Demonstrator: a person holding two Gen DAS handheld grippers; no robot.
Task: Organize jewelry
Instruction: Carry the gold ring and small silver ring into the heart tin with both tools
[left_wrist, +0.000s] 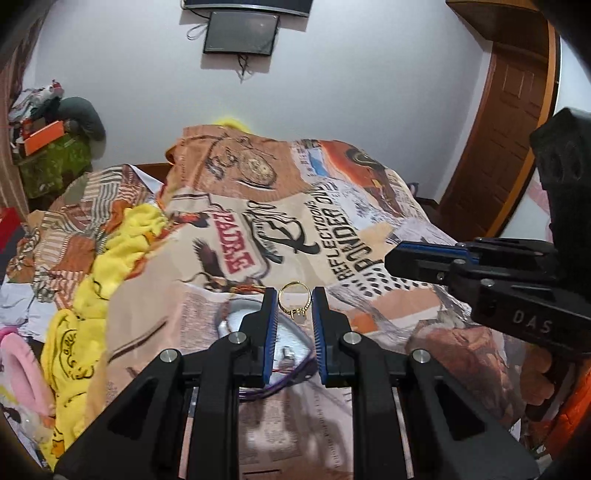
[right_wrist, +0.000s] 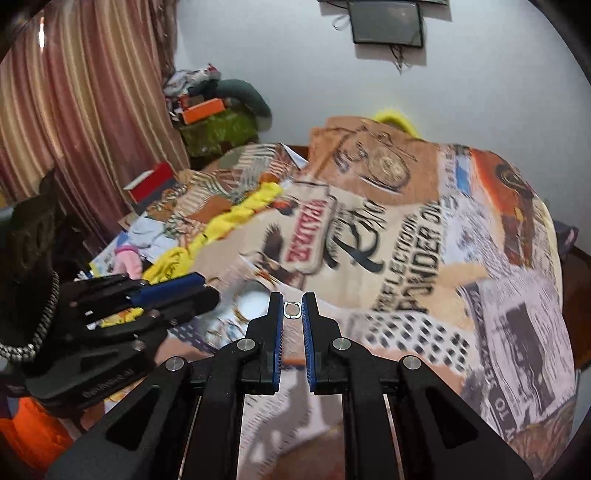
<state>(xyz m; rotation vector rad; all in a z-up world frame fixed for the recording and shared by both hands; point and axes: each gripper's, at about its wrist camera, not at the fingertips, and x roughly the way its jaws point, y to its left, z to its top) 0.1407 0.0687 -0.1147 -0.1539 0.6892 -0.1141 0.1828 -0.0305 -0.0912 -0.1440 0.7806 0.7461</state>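
In the left wrist view my left gripper (left_wrist: 294, 301) is shut on a gold ring (left_wrist: 294, 300) with a small ornament, held above a white dish with a purple rim (left_wrist: 295, 334) lying on the printed blanket (left_wrist: 258, 229). My right gripper shows at the right of that view (left_wrist: 413, 258). In the right wrist view my right gripper (right_wrist: 293, 309) is shut on a small silver ring (right_wrist: 292, 309), held above the blanket (right_wrist: 406, 258). My left gripper appears at the left there (right_wrist: 177, 291).
Yellow cloth (left_wrist: 110, 258) and a pink item (left_wrist: 26, 373) lie on the bed's left side. A red box (right_wrist: 151, 181) and cluttered pile (right_wrist: 214, 110) stand by the curtain (right_wrist: 74, 110). A wooden door (left_wrist: 509, 122) is at the right.
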